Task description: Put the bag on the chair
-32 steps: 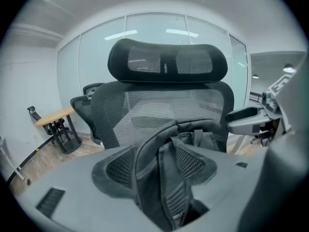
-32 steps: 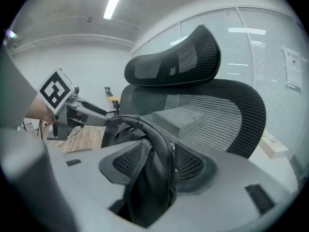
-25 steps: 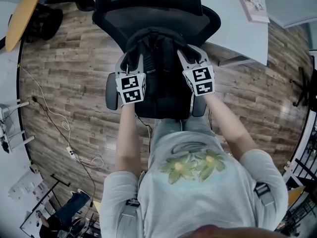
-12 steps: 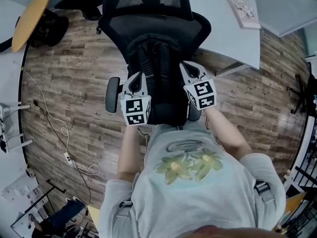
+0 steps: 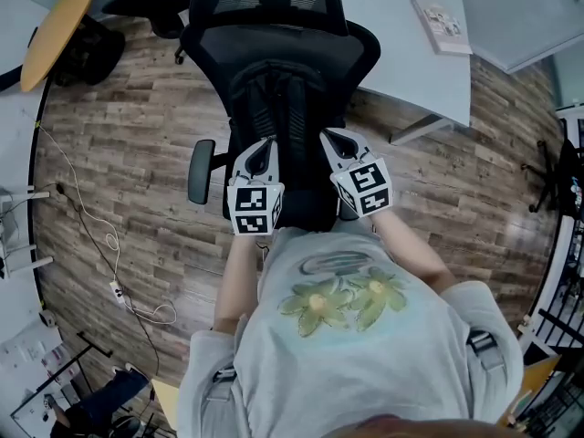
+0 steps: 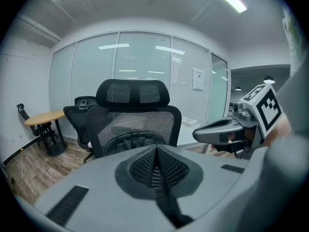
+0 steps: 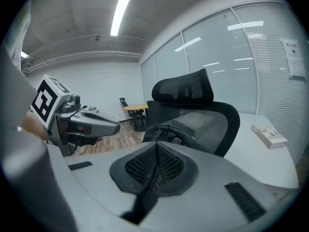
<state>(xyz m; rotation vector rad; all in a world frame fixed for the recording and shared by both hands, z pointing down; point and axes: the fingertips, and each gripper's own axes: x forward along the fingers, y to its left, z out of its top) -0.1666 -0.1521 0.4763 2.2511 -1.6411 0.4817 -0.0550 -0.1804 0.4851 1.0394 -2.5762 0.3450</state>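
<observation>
- Nearest to me, I am seeing the person's pale shirt [image 5: 347,336], with both forearms reaching out from it toward the chair [image 5: 212,44].
- The left claw [image 6: 155,152] is hovering on the near side of the chair, by the front edge of its seat. Its jaws have just been closing and are now pressed together with nothing between them.
- The right claw [image 7: 157,150] is hanging beside it, at the same near edge of the chair. It is fully closed too, and gripping nothing.
- The two claws are pointing at the chair side by side, and both are staying apart from the bag [image 5: 278,108].
- The black bag is sitting on the chair's seat, leaning upright against the backrest, between the two armrests.
- The chair is standing on the wooden floor [image 5: 119,135]. A pale cable [image 5: 100,235] is trailing across the boards well to the left of it.
- Behind the chair and to its right, a white surface [image 5: 411,62] is carrying a book [image 5: 441,26] near its far edge.
- Behind the chair and to its left, a round wooden surface [image 5: 55,35] is showing.
- Farthest off, behind the chair, a glass wall [image 6: 145,57] with blinds is closing in the room.
</observation>
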